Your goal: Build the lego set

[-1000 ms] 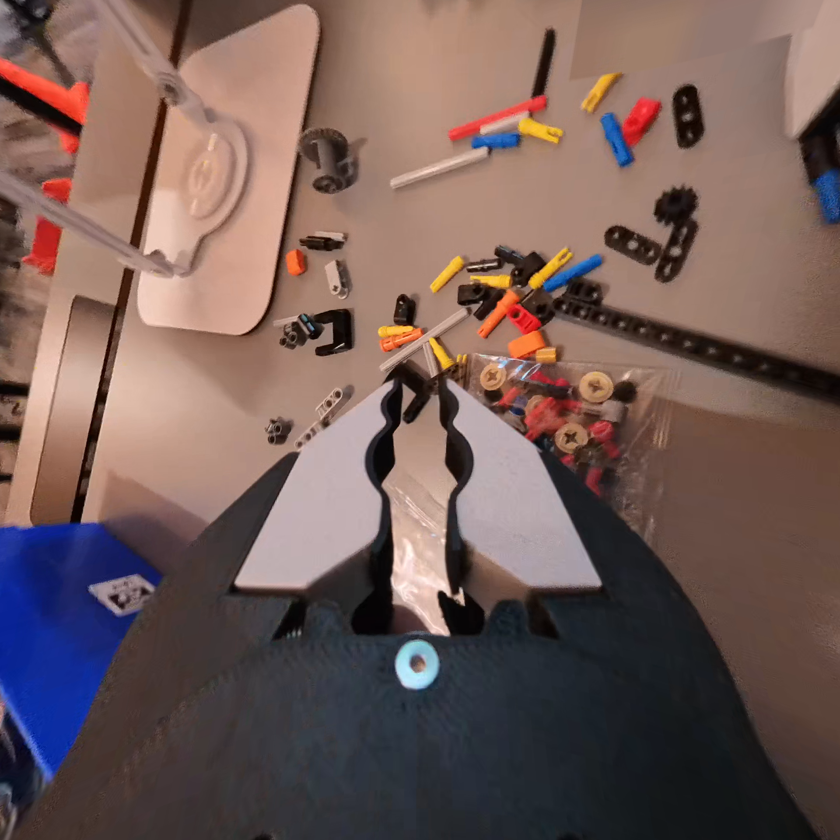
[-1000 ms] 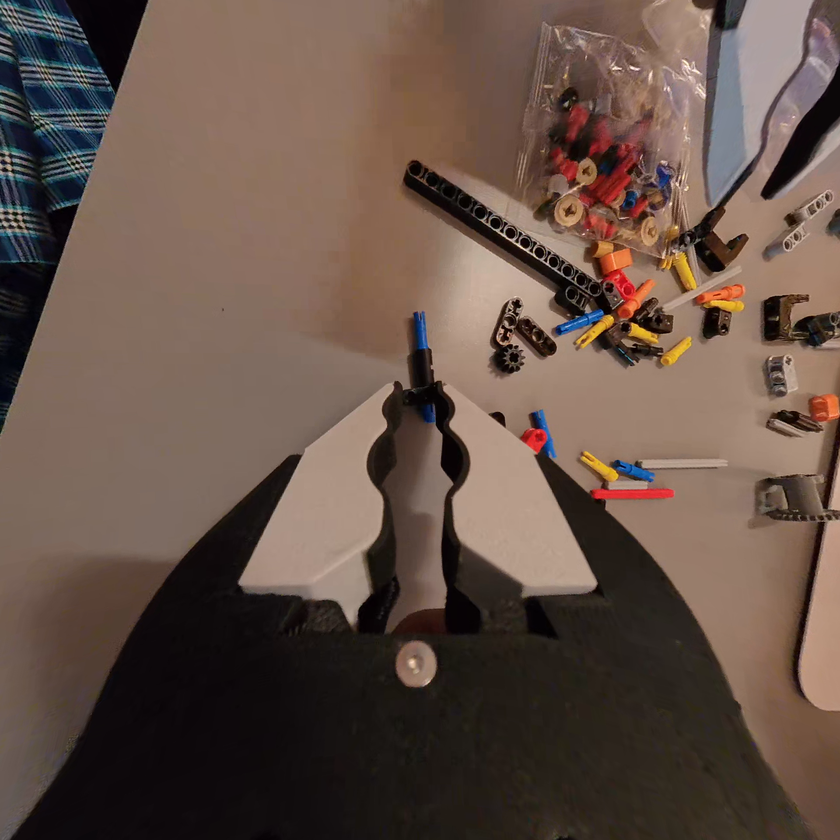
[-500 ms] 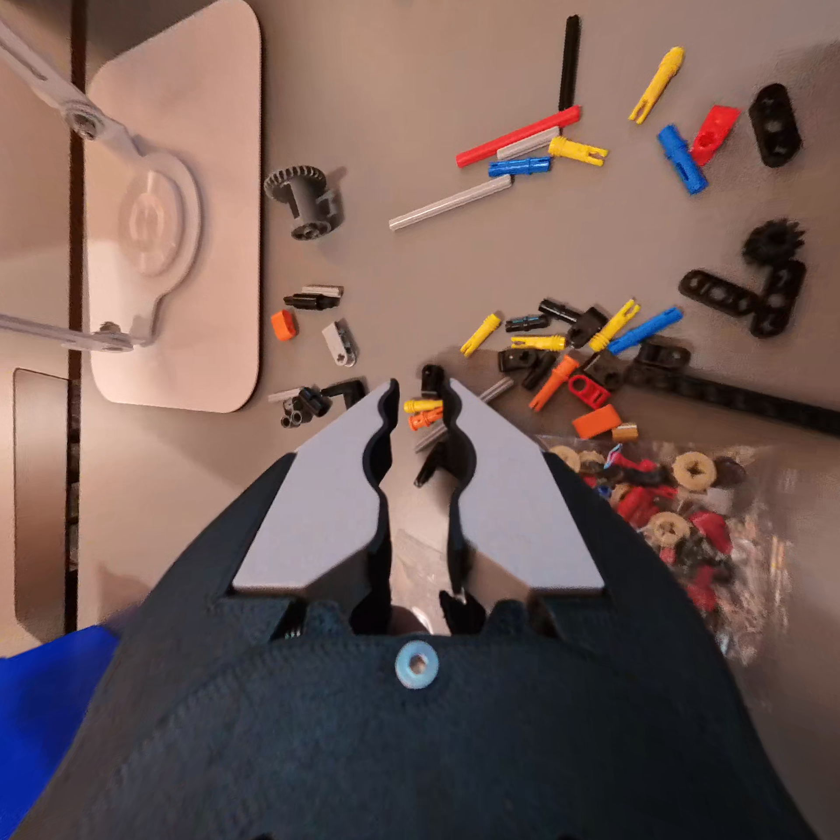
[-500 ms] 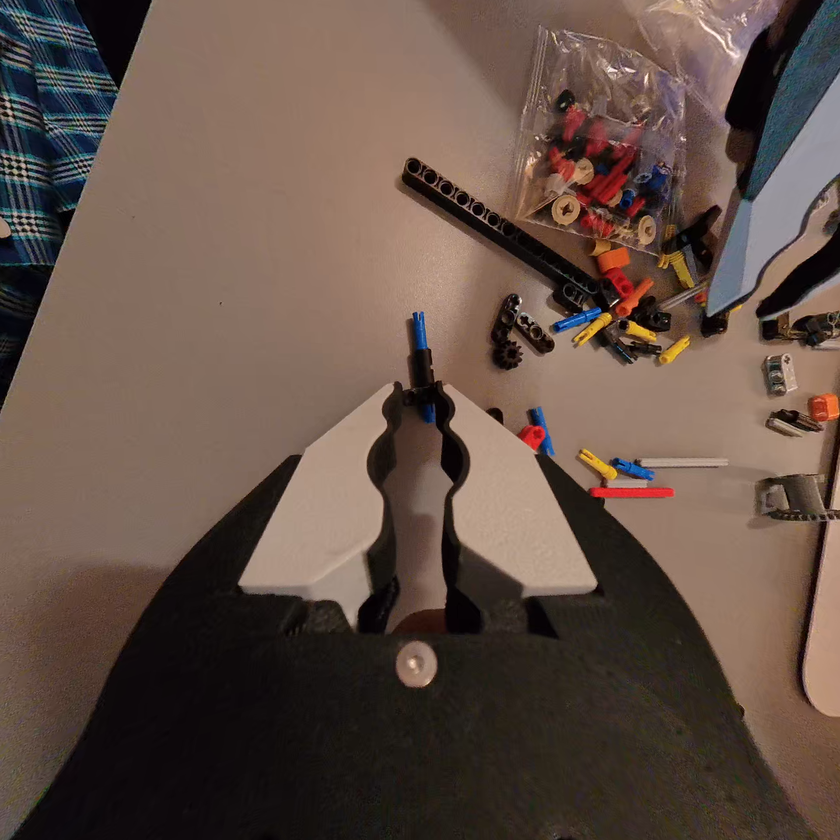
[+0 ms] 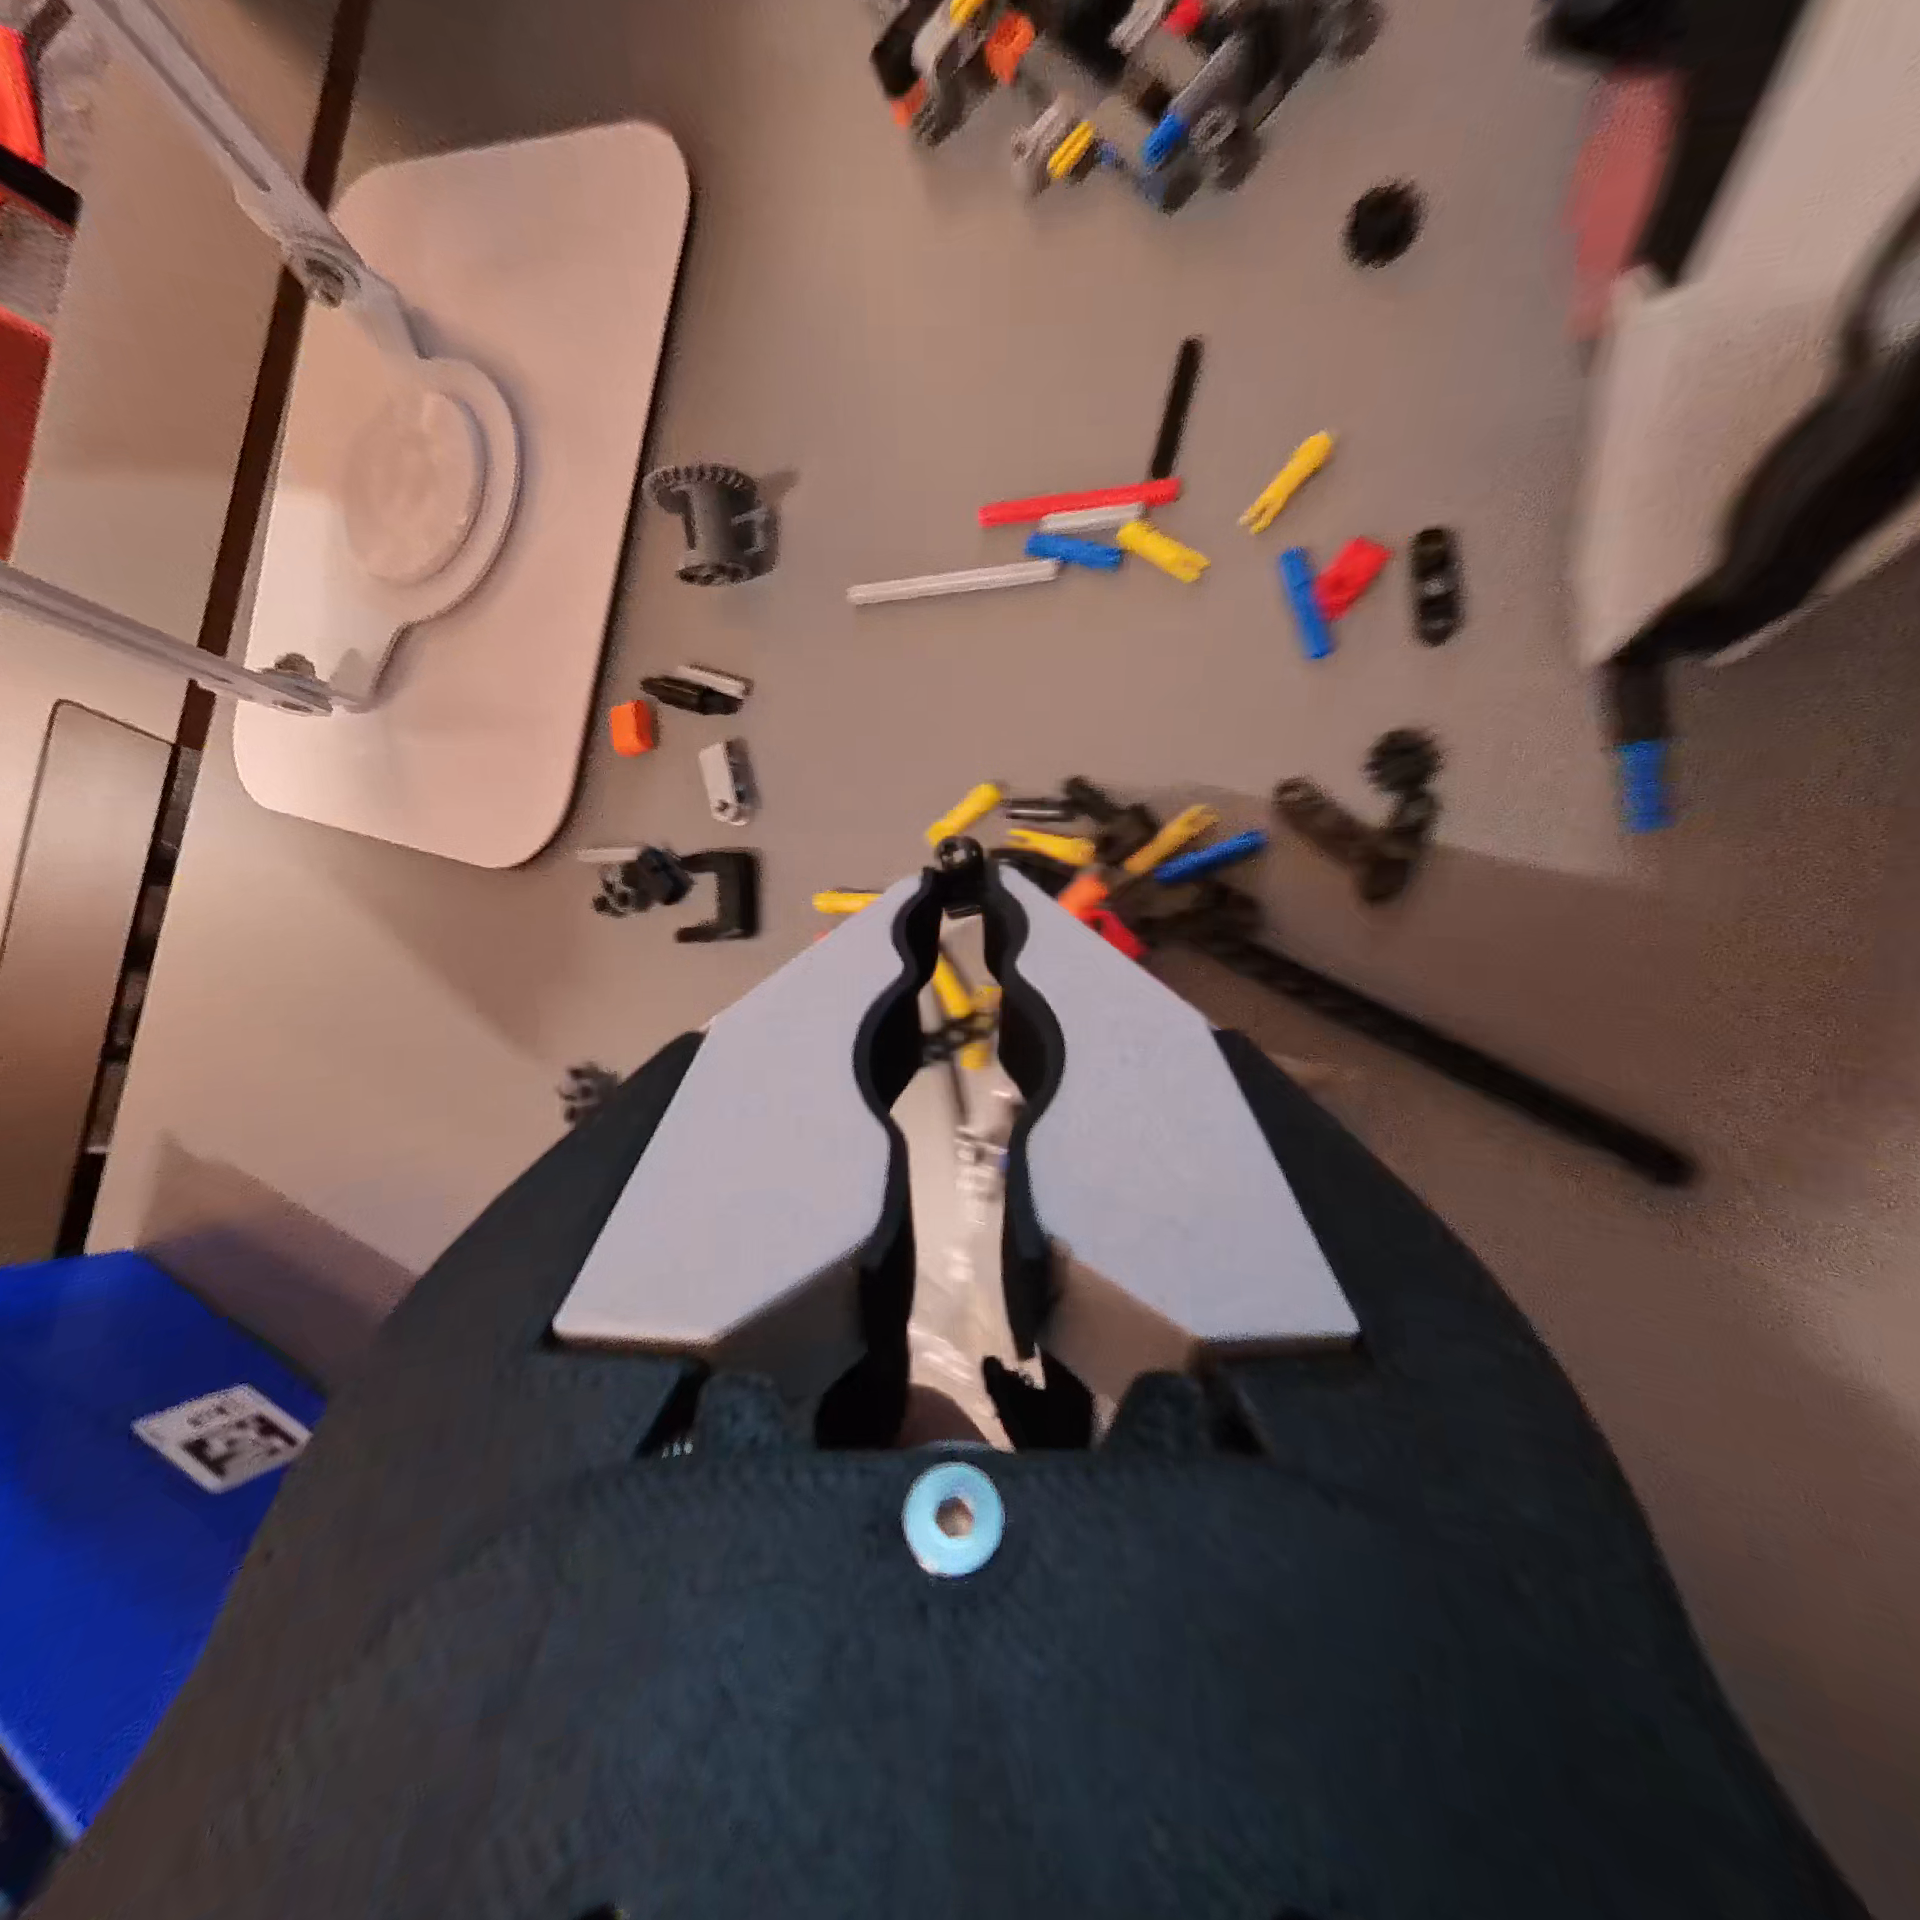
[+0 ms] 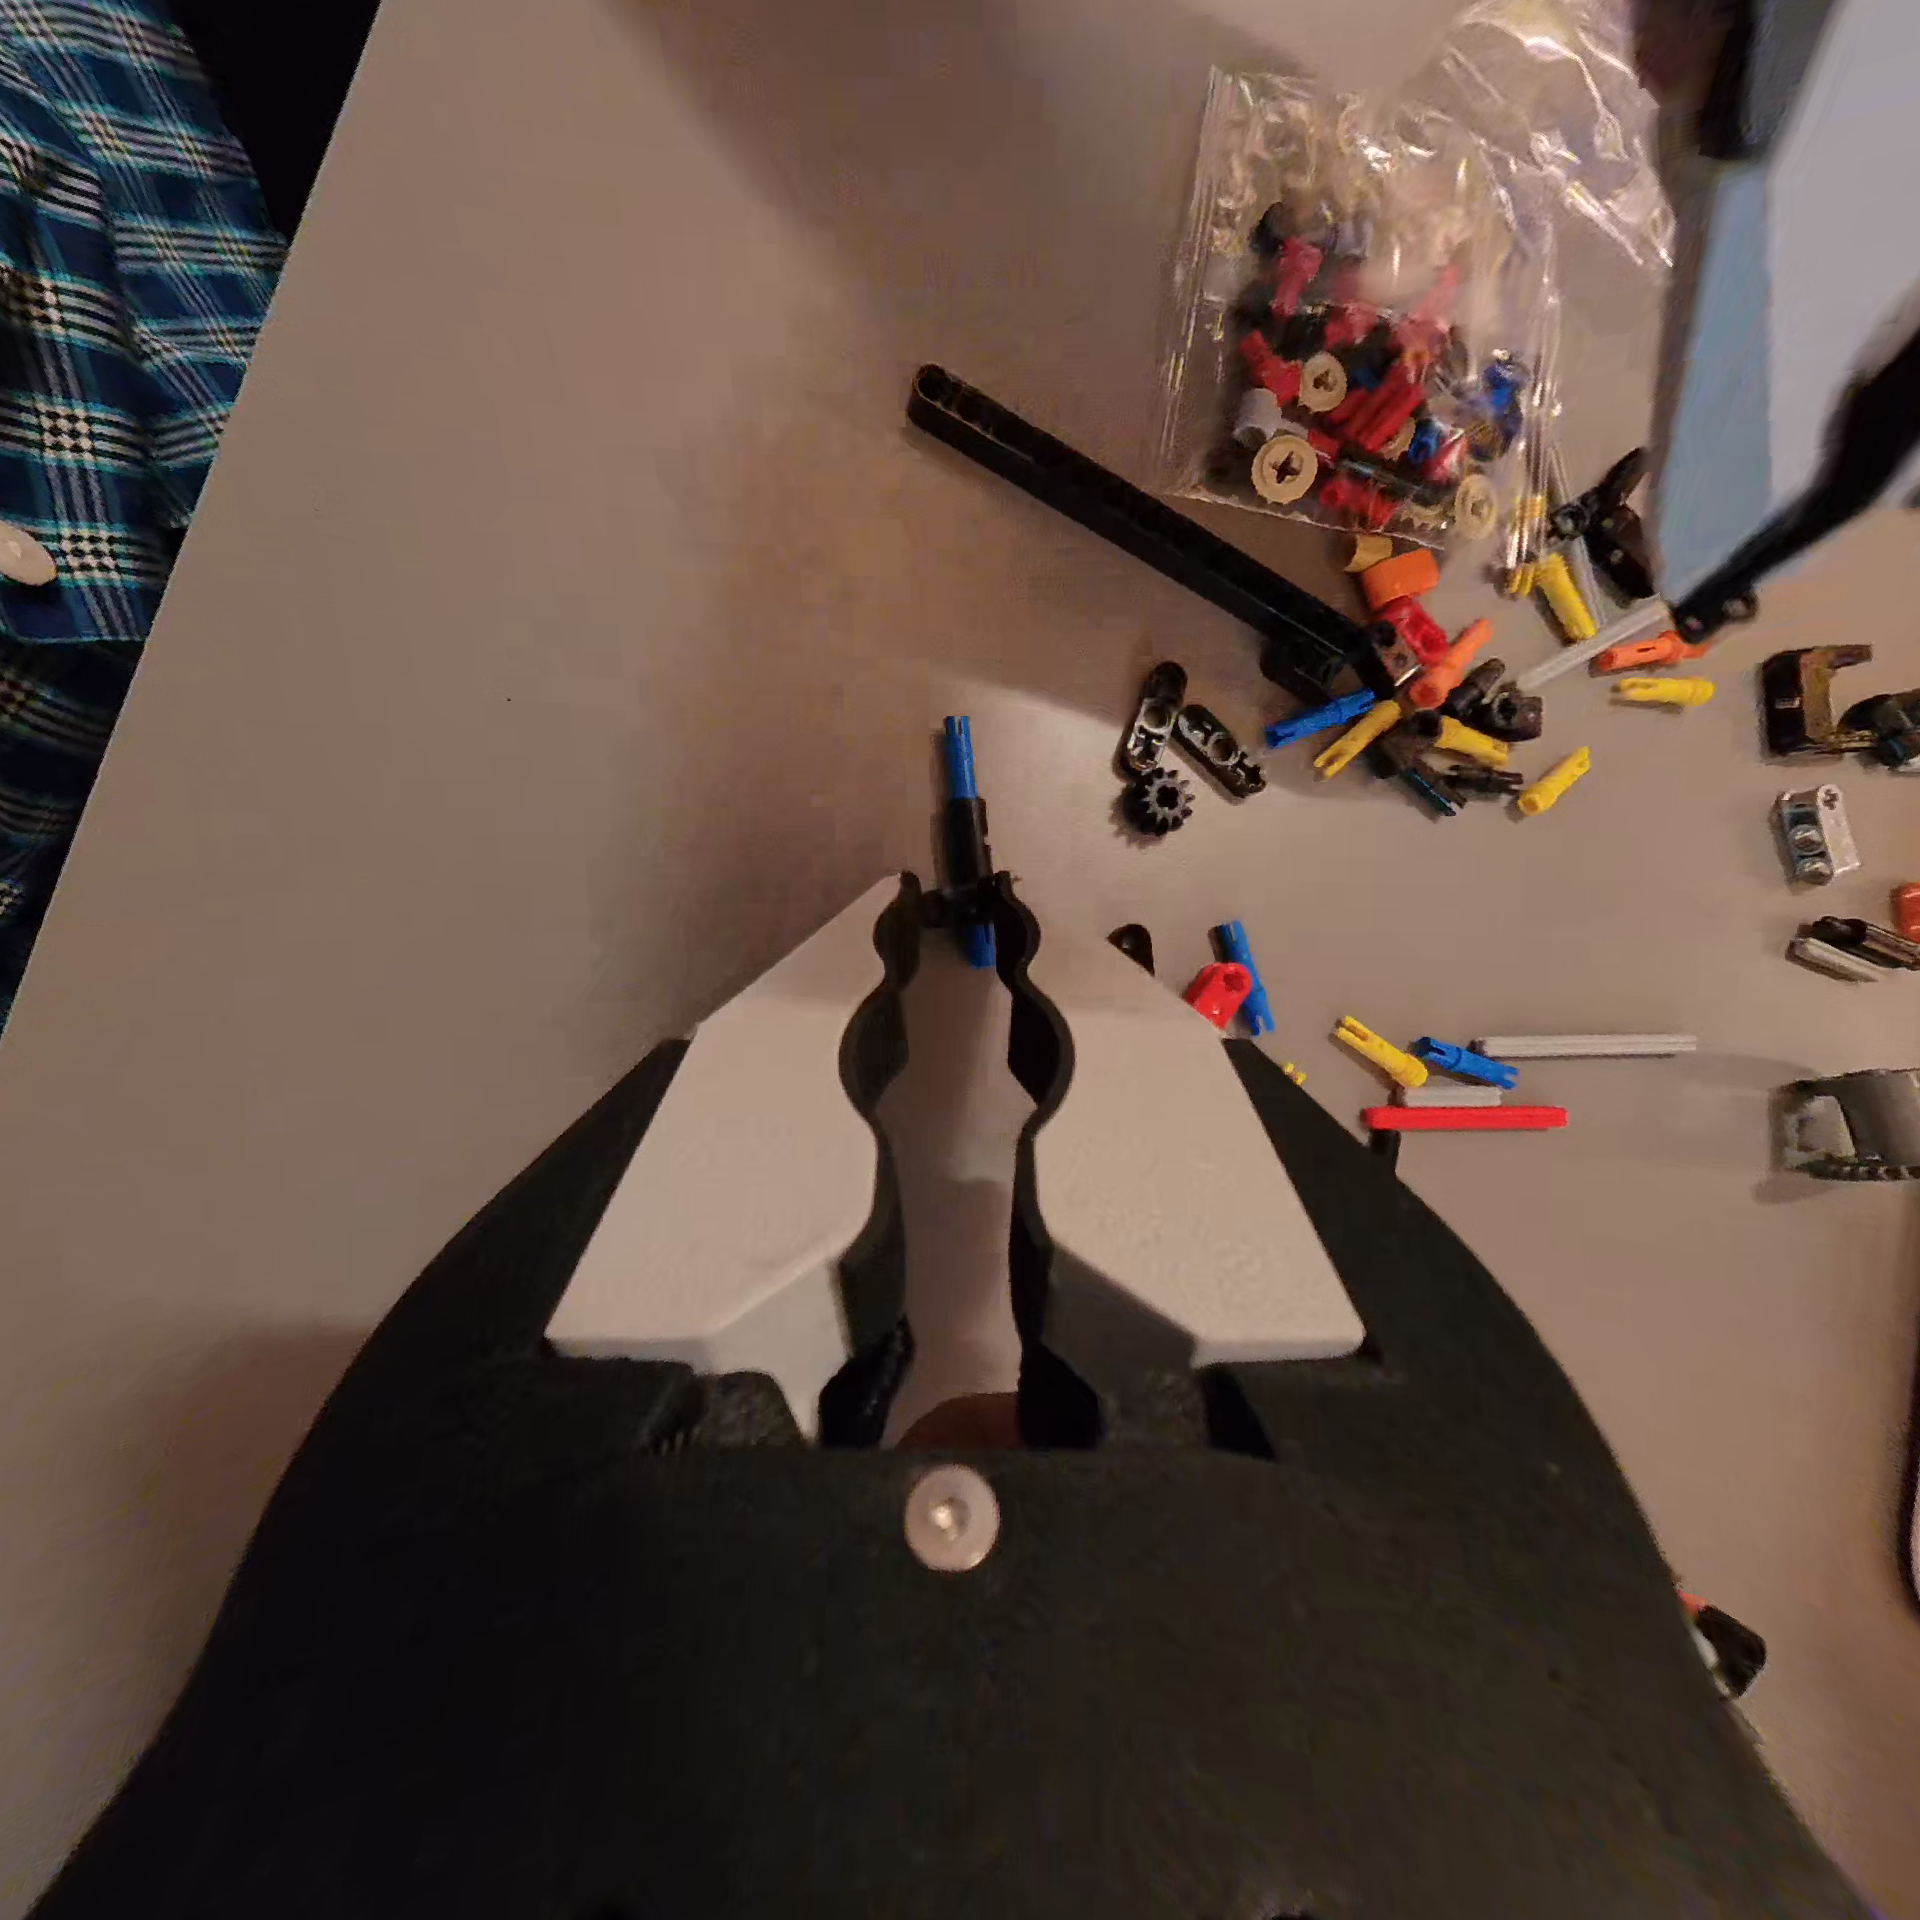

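Observation:
My left gripper (image 5: 961, 885) is shut on a small black connector (image 5: 958, 862) at its tips, just above a pile of loose pins (image 5: 1101, 842) in yellow, blue, orange and black. My right gripper (image 6: 956, 896) is shut on a black connector with a blue pin (image 6: 962, 805) that sticks out forward over bare table. The right gripper also shows in the left wrist view (image 5: 1714, 468); the left gripper shows in the right wrist view (image 6: 1766, 343). A long black beam (image 6: 1132, 520) lies beside a clear bag of parts (image 6: 1371, 395).
A partly built model (image 5: 1091, 83) lies at the far edge, blurred. A dark gear piece (image 5: 717, 520), red and grey axles (image 5: 1081, 504) and black links (image 5: 1351, 831) lie scattered. A pale stand base (image 5: 468, 499) is on the left, a blue box (image 5: 114, 1455) near left. A person's plaid sleeve (image 6: 94, 343) is at the table's edge. Left tips to right tips: about 15 cm. Between my left fingertips and the dark gear piece (image 5: 717, 520) there is roughly 12 cm.
My left gripper moved forward over the pile, closed on the small black connector and drew back up; its view is blurred. My right gripper has held still with its pin.

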The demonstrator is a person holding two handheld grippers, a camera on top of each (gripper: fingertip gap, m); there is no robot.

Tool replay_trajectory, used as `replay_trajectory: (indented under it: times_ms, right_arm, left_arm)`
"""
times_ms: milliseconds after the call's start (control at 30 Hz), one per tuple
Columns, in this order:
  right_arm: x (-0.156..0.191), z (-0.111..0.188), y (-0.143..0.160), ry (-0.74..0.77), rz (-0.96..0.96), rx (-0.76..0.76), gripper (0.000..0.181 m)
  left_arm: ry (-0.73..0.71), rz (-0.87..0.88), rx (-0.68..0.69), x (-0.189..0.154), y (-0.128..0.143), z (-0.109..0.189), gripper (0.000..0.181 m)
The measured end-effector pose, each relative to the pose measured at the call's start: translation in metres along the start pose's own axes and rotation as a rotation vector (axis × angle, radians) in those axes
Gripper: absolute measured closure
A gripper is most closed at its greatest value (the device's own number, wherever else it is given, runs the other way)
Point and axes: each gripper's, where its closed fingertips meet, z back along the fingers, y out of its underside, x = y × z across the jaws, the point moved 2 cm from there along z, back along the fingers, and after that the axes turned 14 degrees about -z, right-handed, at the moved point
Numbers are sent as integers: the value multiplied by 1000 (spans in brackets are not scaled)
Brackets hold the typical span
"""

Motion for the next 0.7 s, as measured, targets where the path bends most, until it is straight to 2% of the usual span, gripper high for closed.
replay_trajectory:
  times_ms: [133, 200, 300, 433, 567, 700]
  right_arm:
    - [-1, 0, 0, -5, -7, -4, 171]
    - [-1, 0, 1, -2, -2, -1, 171]
    - [-1, 0, 1, 1, -2, 0, 171]
    - [-1, -1, 1, 2, -6, -6, 170]
    - [-1, -1, 1, 3, 0, -5, 170]
    - [-2, -2, 1, 11, 14, 0, 170]
  left_arm:
    - [-2, 95, -27, -51, -21, 23, 177]
    - [18, 134, -49, -78, -31, 24, 176]
    - [-3, 155, -32, -99, -33, 21, 176]
    - [12, 204, -30, -115, -30, 13, 175]
    - [17, 206, -14, -123, -25, 7, 167]
    - [-9, 225, -39, -119, -27, 11, 161]
